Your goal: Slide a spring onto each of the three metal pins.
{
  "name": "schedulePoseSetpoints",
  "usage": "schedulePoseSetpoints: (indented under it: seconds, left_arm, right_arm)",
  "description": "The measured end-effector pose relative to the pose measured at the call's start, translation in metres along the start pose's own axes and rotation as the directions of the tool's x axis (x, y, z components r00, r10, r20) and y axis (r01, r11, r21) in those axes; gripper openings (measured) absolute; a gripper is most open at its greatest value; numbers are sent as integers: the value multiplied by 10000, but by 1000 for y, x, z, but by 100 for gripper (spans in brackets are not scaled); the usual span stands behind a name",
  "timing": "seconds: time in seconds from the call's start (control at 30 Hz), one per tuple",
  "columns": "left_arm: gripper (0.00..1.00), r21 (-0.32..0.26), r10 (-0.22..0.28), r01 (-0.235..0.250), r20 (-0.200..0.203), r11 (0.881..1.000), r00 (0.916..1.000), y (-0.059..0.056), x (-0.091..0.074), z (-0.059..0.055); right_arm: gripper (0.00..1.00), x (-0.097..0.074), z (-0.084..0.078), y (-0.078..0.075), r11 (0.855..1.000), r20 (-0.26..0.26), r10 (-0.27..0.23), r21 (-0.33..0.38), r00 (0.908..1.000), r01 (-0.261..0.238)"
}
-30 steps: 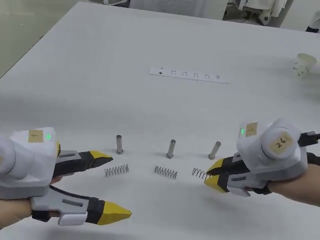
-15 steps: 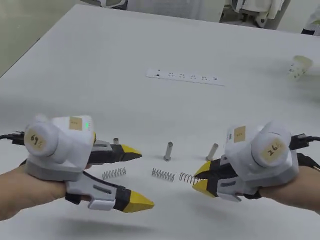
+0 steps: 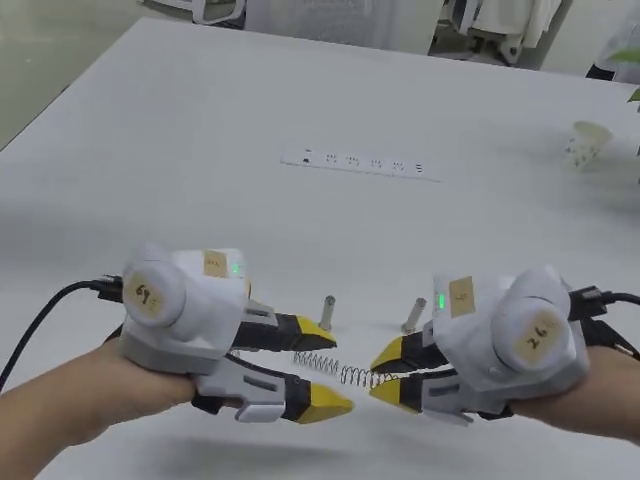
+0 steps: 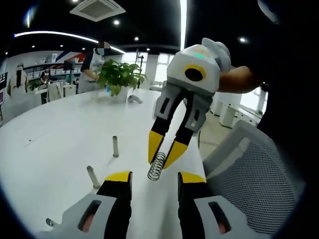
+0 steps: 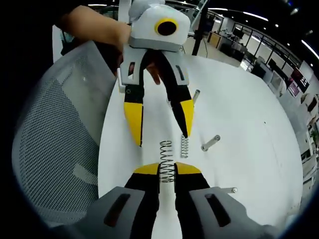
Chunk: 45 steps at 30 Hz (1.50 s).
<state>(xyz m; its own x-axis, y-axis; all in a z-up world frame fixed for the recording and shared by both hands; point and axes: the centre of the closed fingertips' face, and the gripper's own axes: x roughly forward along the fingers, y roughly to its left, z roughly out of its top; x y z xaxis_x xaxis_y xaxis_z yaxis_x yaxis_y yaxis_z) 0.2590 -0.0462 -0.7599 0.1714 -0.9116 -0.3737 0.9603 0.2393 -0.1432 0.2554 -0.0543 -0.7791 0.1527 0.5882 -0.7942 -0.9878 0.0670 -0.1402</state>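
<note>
**Q:** What did the panel show, from largest part to smallest?

**A:** A white table (image 3: 200, 150) carried the work. Over its near edge the left gripper (image 3: 328, 368) and right gripper (image 3: 386, 372) faced each other, tips close together. The left's jaws stood apart and held nothing. The right's jaws were closed on a spring (image 5: 167, 162).

**Q:** Where were the task's parts?

**A:** Three pins (image 5: 211, 143) stood in a row on the table, just beyond the grippers. All were bare in the right gripper view. The spring was gripped near one end, and its free length pointed toward the left gripper's open jaws. A second spring (image 5: 184, 147) lay on the table beside it.

**Q:** Which step was in hand?

**A:** Probably the first: one spring was lifted and no pin was yet fitted.

**Q:** What did the next move call for?

**A:** It seemed to call for turning the spring's open end over a pin top. The coil axis would have to line up with the pin before the spring was lowered. The left gripper looked placed to steady the free end, since a soft coil would likely bend off line.
</note>
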Motion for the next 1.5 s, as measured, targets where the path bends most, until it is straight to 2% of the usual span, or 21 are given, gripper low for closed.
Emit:
schedulePoseSetpoints:
  seconds: [0.23,0.33,0.9,1.5]
  left_arm:
    - [20,-38,11,-10,200,10000,9998,-3,8,2]
    - [18,-40,-67,67,147,10000,9999,-6,12,-1]
    - [4,163,-194,189,328,9997,9993,-12,14,2]
    - [2,273,-343,332,401,9991,9986,-15,13,3]
  right_arm:
    - [8,-3,5,5,10000,265,-13,-68,9996,15]
    - [8,-5,5,5,10000,345,-30,-48,9994,32]
    - [8,-9,4,8,9998,333,-62,-169,9994,67]
    - [9,-10,5,10,10000,488,5,-82,9988,-1]
